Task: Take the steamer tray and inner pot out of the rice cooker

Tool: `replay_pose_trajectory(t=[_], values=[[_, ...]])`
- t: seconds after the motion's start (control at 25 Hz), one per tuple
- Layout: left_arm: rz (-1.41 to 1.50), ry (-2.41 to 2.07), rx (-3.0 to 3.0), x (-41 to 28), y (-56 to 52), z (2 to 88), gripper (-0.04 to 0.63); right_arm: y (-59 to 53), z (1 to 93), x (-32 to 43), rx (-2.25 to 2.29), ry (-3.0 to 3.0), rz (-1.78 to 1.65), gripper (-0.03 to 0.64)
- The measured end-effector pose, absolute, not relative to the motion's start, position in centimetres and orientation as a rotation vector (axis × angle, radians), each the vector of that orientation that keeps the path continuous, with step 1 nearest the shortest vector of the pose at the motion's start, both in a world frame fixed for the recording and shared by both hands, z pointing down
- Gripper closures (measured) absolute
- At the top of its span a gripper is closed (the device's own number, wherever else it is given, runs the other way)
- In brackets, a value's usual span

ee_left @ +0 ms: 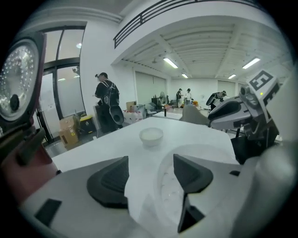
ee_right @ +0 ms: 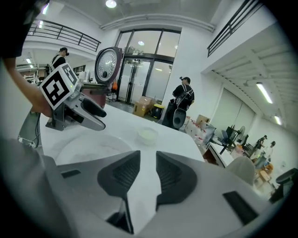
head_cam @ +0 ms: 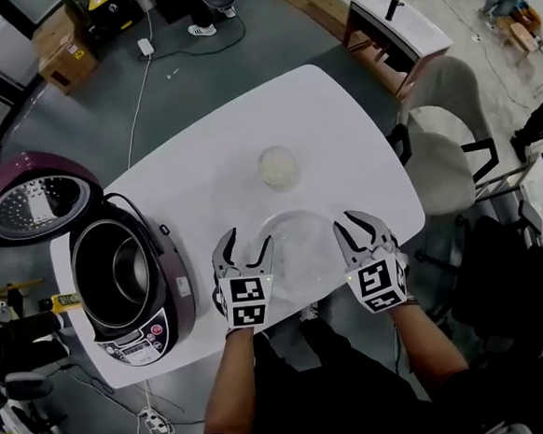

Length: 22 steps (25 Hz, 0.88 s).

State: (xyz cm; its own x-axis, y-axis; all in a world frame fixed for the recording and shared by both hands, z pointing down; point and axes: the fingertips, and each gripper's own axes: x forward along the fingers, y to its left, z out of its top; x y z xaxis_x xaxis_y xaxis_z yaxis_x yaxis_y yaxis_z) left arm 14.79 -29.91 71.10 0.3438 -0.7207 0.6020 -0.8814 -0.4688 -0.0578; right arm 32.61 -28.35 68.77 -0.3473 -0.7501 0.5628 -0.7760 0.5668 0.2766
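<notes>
Clear plastic tray lay empty on the table between the grippers; the left gripper stood spread over its rim, not pinching, the right gripper barely parted on nothing. Leftward the pot sat in the open cooker. Beyond stood a small pale bowl, contents unclear

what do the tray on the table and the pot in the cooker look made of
Steamer tray: likely translucent frosted plastic; the white table shows through it. Inner pot: probably metal with a dark, smooth coating, judging by soft grey reflections on its wall.
</notes>
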Motion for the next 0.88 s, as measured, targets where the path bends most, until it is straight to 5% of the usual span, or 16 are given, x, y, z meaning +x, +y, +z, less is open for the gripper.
replay_pose_trajectory(t=[0.36, 0.88], values=[[0.498, -1.619, 2.37, 12.2, -28.5, 56.9, 0.256, -29.4, 56.4, 26.3, 1.289, -2.395, -0.104, 0.278], [0.396, -1.79, 2.209, -2.2, -24.2, 49.5, 0.19, -28.1, 49.1, 10.3, 0.945, -2.71, 0.14, 0.242]])
